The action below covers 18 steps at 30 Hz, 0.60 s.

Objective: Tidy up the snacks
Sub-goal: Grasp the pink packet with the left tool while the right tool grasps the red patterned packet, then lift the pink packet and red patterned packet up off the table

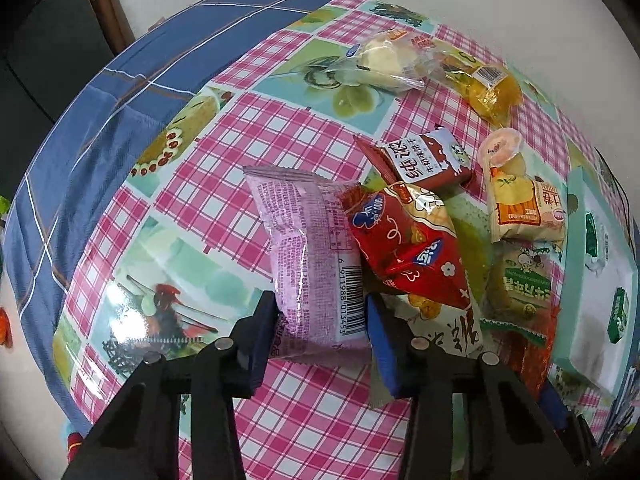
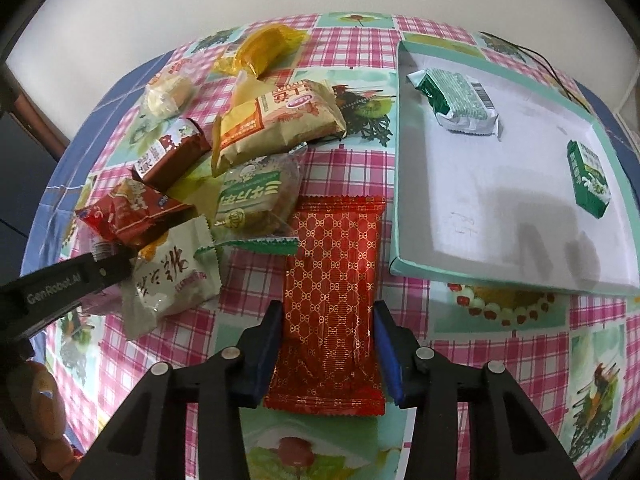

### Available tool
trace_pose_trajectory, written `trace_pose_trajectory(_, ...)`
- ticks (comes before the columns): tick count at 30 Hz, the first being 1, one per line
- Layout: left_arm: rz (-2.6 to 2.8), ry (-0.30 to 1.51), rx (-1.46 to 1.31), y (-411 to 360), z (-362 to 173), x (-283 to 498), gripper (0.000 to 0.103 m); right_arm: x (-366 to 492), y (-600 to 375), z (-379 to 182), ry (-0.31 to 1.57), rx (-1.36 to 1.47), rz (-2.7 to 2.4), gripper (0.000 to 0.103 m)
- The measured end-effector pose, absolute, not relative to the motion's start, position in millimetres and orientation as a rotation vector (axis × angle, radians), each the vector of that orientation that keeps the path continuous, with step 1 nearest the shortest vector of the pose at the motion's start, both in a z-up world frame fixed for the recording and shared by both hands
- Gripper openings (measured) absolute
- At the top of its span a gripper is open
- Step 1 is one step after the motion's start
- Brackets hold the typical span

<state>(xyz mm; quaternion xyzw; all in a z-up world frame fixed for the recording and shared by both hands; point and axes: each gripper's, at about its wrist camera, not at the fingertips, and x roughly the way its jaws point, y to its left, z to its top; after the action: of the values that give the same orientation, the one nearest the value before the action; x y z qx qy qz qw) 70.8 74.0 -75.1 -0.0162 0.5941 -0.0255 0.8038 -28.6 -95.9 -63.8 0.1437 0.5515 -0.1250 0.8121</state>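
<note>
Risk, as we judge it: both wrappers are slick, puffy film, so a pinch at one end could slip or tear on lifting, and the pink one may drag the overlapping red triangular packet (image 1: 404, 248). Our left gripper (image 1: 320, 320) pinches the near end of the pink crinkled foil snack pouch (image 1: 308, 256) at the pile's edge. Our right gripper (image 2: 328, 344) clamps the red gold-patterned flat sachet (image 2: 332, 292), lying on the checked tablecloth (image 2: 352, 168) just beside the mint-rimmed white tray (image 2: 520, 216).

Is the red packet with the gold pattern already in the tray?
No. The red packet lies on the tablecloth beside the tray, between the right tool's fingers.
</note>
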Motion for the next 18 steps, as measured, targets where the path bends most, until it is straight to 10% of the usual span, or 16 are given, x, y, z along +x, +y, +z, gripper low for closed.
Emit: trace_pose_trajectory(18, -0.039, 1.222, -0.091, 93, -39, 53, 0.032, -51, -102, -26, 1.071, 0.425, -0.216, 0.045)
